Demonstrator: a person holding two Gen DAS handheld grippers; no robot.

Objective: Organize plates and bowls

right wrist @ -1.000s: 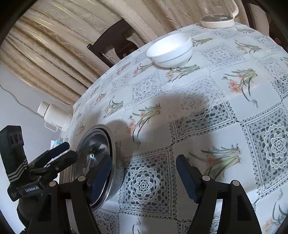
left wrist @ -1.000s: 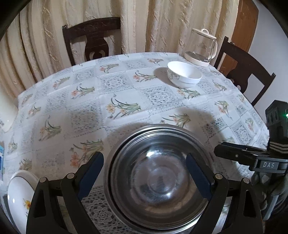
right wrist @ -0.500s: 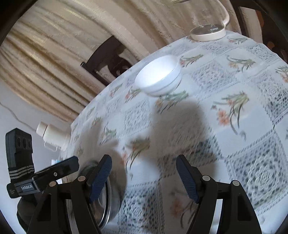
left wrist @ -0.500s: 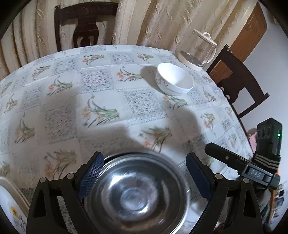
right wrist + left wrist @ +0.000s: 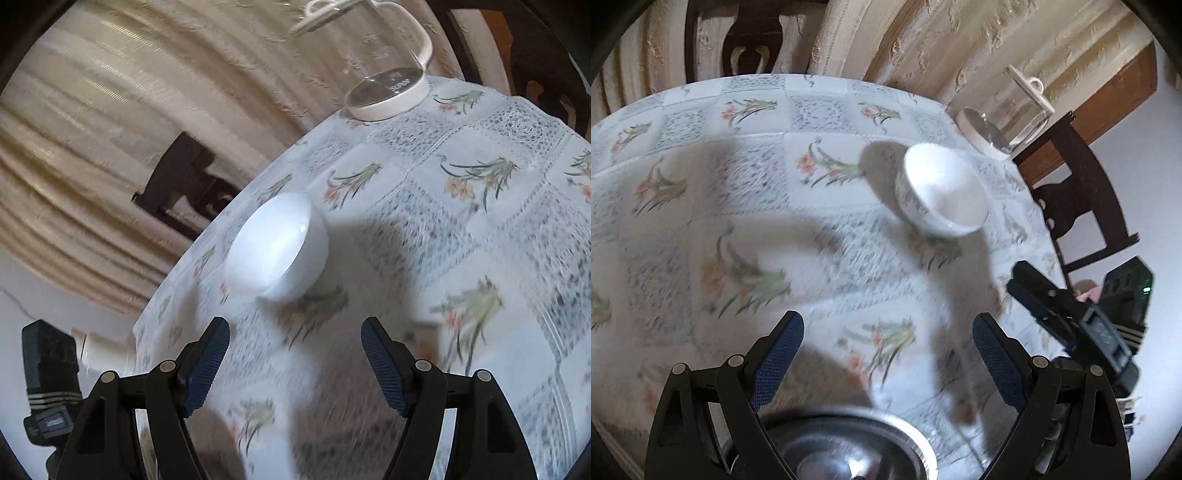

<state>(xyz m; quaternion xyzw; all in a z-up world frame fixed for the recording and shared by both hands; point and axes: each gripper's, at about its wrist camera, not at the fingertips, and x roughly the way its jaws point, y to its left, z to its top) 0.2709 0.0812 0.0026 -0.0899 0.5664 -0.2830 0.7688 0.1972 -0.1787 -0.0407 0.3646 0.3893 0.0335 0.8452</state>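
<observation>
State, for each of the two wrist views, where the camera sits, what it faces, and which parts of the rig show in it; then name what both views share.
Left wrist: sits behind the open left gripper, faces across the table to the white bowl; steel bowl below, right gripper at right.
Right wrist: sits behind the open right gripper, faces the white bowl and kettle; the left gripper's body at lower left.
Shared: white bowl, kettle, table.
</observation>
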